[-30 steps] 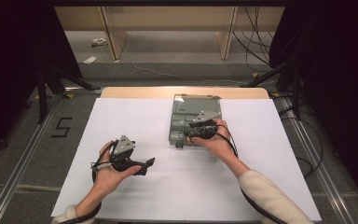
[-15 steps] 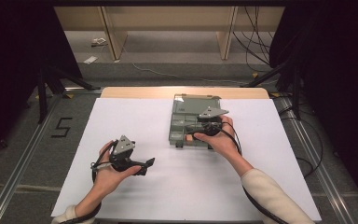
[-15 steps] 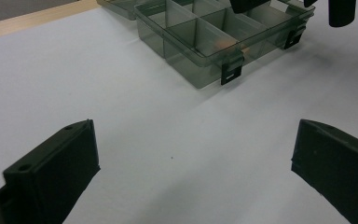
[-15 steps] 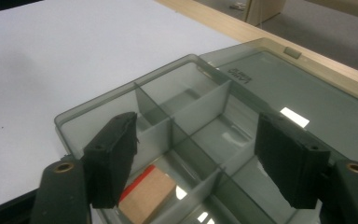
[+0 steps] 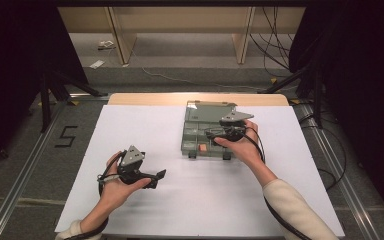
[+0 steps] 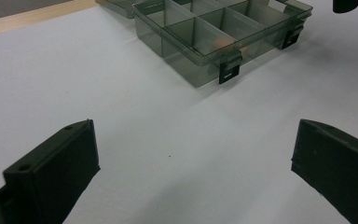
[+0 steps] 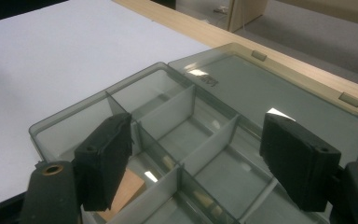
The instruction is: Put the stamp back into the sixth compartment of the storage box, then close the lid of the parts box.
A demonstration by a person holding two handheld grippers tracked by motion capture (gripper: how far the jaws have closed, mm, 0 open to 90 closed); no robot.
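Plainly, in the high view the compartment box (image 5: 207,135) lies open mid-surface under the right gripper (image 5: 219,135), its fingers just spread and empty; in the left gripper view the left fingers (image 6: 51,172) gape beside the box's latches (image 6: 229,71); in the right gripper view its thin, slick, light walls suit a rim grasp

An open compartment box (image 5: 207,135) is blocking the tabletop's (image 5: 130,125) far-middle edge; wide bare sheet is lying free elsewhere.

Each hand carries a black tool: the left tool (image 5: 152,177) and the right tool (image 5: 211,134) both bear a grey three-cornered plate on top and trail a black cable along the forearm. The jaws are thick, blocky black slabs with small round screw holes. The sleeves are cream-coloured, with ribbed cuffs.
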